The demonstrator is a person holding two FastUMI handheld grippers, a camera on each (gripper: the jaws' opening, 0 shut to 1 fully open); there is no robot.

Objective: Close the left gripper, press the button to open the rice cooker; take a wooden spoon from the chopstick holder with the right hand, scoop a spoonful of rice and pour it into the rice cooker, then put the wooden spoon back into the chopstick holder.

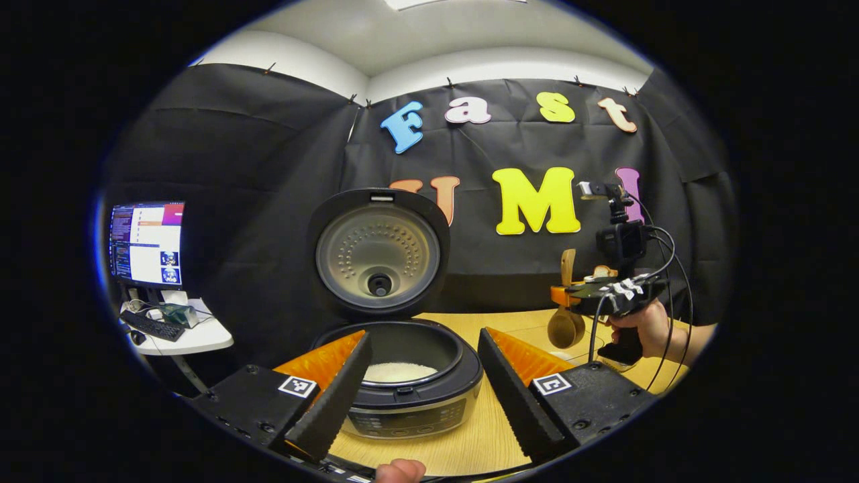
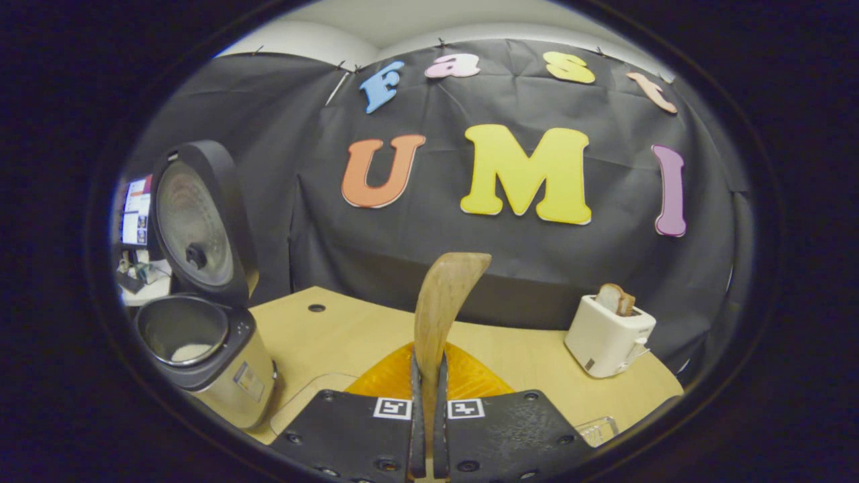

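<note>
- The rice cooker (image 1: pixel 402 382) sits on the wooden table (image 1: pixel 483 436) with its lid (image 1: pixel 379 251) standing straight up and wide open.
- White rice (image 1: pixel 400 371) lies at the bottom of the pot inside the rice cooker.
- The left gripper (image 1: pixel 423 389) hangs just in front of the rice cooker, and its two fingers are spread wide, one on each side of the pot, holding nothing.
- The wooden spoon (image 2: pixel 439 315) is pinched by its handle between the two fingers of the right gripper (image 2: pixel 426 429), which are squeezed tight on it.
- In the right gripper view the spoon handle points up, to the right of the rice cooker (image 2: pixel 201 355).
- In the left gripper view the right gripper (image 1: pixel 607 295) is up in the air to the right of the rice cooker, held by a hand (image 1: pixel 647 329), and the round bowl of the wooden spoon (image 1: pixel 566 327) hangs down below it.
- A white toaster (image 2: pixel 609 335) with bread in it stands on the table far to the right of the rice cooker.
- A computer screen (image 1: pixel 147 243) stands on a small white desk (image 1: pixel 181 335) to the left of the rice cooker.
</note>
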